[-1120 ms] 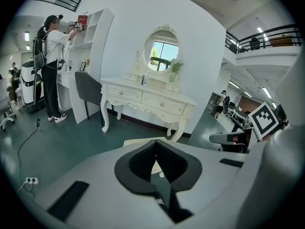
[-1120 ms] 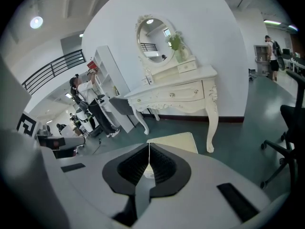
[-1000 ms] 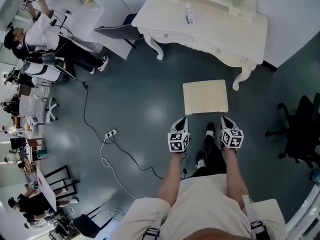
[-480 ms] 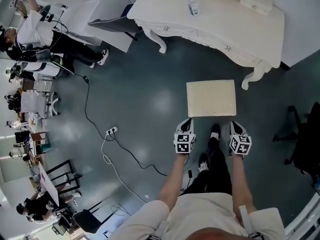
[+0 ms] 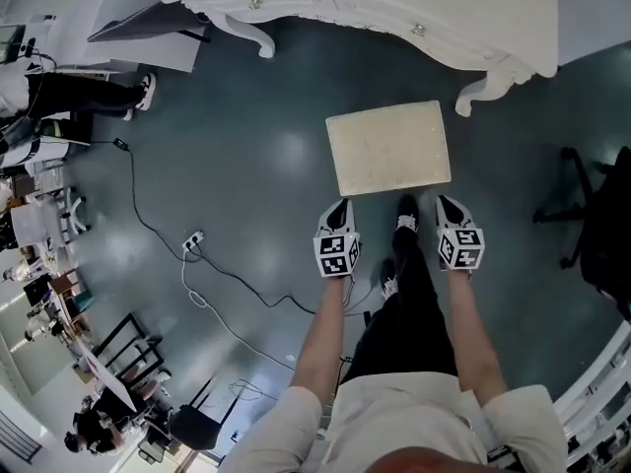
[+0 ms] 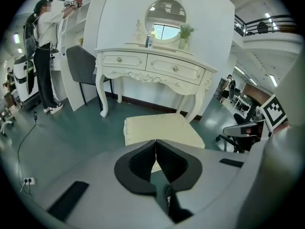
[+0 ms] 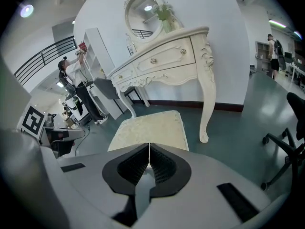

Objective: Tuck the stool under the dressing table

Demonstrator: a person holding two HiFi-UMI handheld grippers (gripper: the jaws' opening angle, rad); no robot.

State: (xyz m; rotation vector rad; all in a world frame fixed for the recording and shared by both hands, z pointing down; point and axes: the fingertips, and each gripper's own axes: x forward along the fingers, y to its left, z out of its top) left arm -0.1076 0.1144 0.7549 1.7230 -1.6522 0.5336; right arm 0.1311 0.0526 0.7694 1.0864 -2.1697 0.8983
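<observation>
Since the earlier frame both of your hands have come down and forward. The left gripper (image 5: 337, 208) and the right gripper (image 5: 444, 203) now sit just beside the near edge of the stool (image 5: 388, 148), one at each near corner. Your head has also bent lower, so only the front edge of the dressing table (image 5: 394, 3) is left at the top of the head view.

The stool stands on the floor in front of the table and is not yet under it. Its far right corner is near the right front leg (image 5: 473, 97), while the left front leg (image 5: 254, 39) is well apart from it.

Both grippers have their jaws pressed together with nothing between them, which I judge suits a push. Set the two closed tips against the near side of the seat and press with both equally, so that the stool slides straight and does not turn. I would steer it a little to the left, because otherwise the right corner may catch the right front leg. Go slowly, since the stool could tip or stick on the floor if you push too high.

Your forearms reach forward side by side, and both grippers slant down toward the floor with the marker cubes on top. Your shoe (image 5: 406, 210) stands between them. I cannot tell whether the tips already touch the seat.
</observation>
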